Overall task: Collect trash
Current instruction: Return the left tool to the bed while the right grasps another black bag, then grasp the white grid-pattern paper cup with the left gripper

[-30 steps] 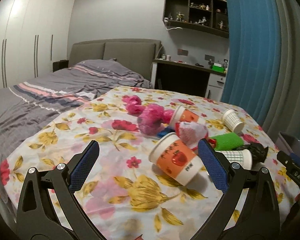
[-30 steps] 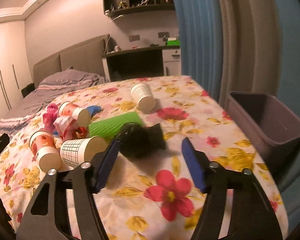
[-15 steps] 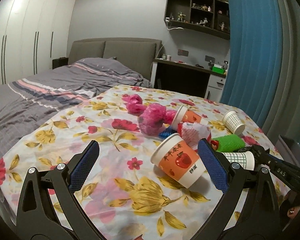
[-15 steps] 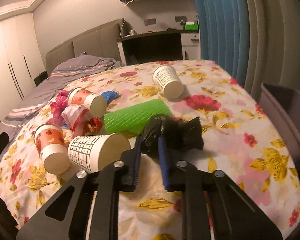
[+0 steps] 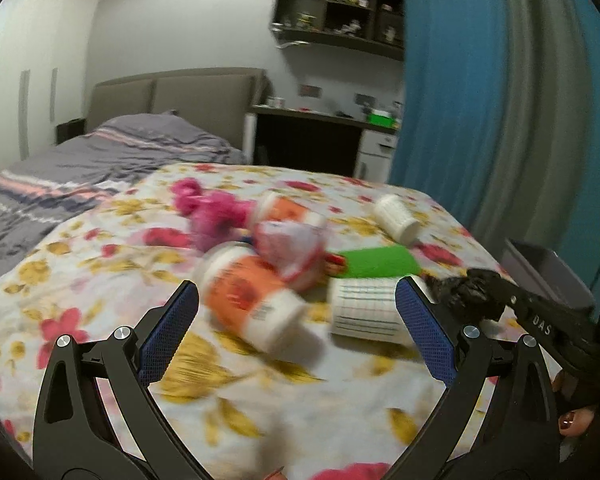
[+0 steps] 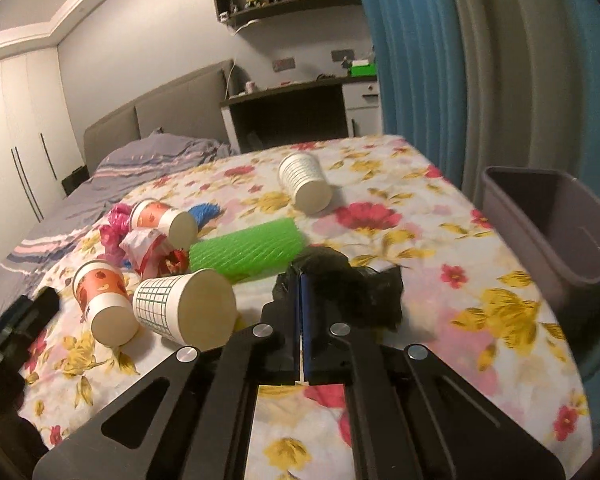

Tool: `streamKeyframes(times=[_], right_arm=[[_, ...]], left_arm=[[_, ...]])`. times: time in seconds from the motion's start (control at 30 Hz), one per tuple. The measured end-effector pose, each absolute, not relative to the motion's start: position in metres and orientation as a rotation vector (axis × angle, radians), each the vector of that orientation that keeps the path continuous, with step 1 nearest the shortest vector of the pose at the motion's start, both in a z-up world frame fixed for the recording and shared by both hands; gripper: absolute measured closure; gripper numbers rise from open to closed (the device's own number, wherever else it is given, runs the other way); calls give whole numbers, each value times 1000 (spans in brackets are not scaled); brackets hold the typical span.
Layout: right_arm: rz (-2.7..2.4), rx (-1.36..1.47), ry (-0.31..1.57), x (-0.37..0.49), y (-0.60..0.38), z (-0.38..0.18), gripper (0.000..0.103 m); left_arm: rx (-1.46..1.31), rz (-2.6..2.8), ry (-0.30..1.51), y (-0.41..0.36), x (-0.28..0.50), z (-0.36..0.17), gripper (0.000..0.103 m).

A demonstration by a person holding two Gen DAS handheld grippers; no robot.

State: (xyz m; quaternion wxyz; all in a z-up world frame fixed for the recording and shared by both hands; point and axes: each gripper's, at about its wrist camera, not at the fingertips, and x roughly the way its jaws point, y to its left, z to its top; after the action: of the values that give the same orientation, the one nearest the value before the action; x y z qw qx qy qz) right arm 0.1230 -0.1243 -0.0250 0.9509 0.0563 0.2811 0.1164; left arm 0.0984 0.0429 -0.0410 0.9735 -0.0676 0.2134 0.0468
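Observation:
Trash lies scattered on a flowered bedspread [image 6: 400, 216]. My right gripper [image 6: 301, 280] is shut on a crumpled black plastic bag [image 6: 356, 288], which also shows in the left wrist view as the black bag [image 5: 468, 296] pinched at the right. My left gripper [image 5: 296, 320] stands open, its blue pads [image 5: 172, 324] wide apart, with an orange paper cup [image 5: 248, 300] and a grid-patterned white cup [image 5: 364, 312] lying ahead between them. A green mesh roll [image 6: 248, 252] lies behind the grid cup [image 6: 184, 308].
A grey bin [image 6: 556, 224] stands off the bed's right edge, in front of a blue curtain [image 6: 404, 60]. More litter: a ribbed white cup [image 6: 306, 188], a second orange cup [image 6: 164, 220], a red-white wrapper [image 6: 148, 248], pink bags [image 5: 212, 216]. A grey duvet [image 5: 100, 160] lies left.
My right gripper's jaws closed on the black bag and lifted its near end. The left gripper swung right and closer to the cups, staying open.

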Motion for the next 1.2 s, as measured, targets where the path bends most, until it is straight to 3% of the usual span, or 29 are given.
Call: streamKeyframes(times=[0.13, 0.2, 0.27, 0.6, 0.67, 0.87, 1.2], right_arm=[[223, 135, 549, 109, -142, -20, 101], [220, 145, 545, 104, -149, -18, 101], [216, 155, 539, 99, -156, -17, 101], [218, 187, 521, 89, -181, -14, 101], [220, 193, 518, 87, -184, -14, 101], [223, 210, 507, 83, -192, -13, 101], [215, 215, 493, 77, -201, -12, 101]], left_arm=[[-64, 36, 471, 6, 114, -46, 6], [-31, 27, 498, -8, 124, -50, 11], [0, 29, 528, -19, 134, -53, 27], [58, 80, 662, -37, 165, -73, 56], [75, 90, 667, -38, 166, -73, 70], [85, 109, 663, -34, 165, -71, 97], [59, 77, 610, -31, 149, -60, 101]])
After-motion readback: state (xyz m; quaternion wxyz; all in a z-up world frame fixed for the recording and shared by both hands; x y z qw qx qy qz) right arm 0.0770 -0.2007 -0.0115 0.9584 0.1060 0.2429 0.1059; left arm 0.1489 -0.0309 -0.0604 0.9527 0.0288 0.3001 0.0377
